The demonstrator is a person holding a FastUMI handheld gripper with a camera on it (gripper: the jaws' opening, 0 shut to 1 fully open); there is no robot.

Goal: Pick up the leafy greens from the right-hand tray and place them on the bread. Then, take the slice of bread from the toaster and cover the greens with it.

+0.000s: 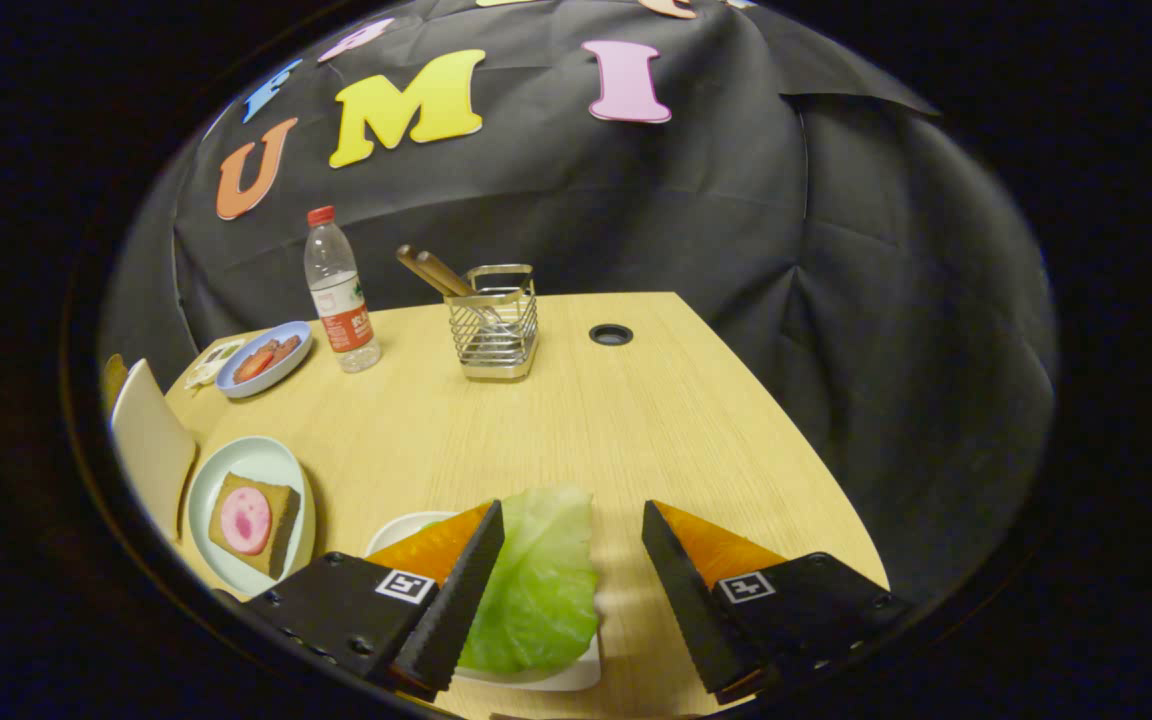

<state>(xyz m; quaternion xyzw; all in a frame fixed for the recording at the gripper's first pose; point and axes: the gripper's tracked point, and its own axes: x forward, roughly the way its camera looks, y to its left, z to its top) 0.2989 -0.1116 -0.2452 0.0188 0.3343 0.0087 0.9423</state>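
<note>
The leafy greens (541,580) lie on a white tray (576,678), between the fingers of the gripper (573,520) but hard against the left one, long axis running 12 to 6 along them. The claw stands wide open and holds nothing; the right finger is well clear. At 9 o'clock sits the plate (236,470) with the bread (256,520); toward 11, a bottle (340,300) and a wire caddy (493,320)

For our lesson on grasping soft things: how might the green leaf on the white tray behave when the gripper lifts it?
The leaf looks thin and curved, so it would probably flop and weigh little. It overhangs the white tray, so it may slide. The gripper is open, one finger beside it.
</note>
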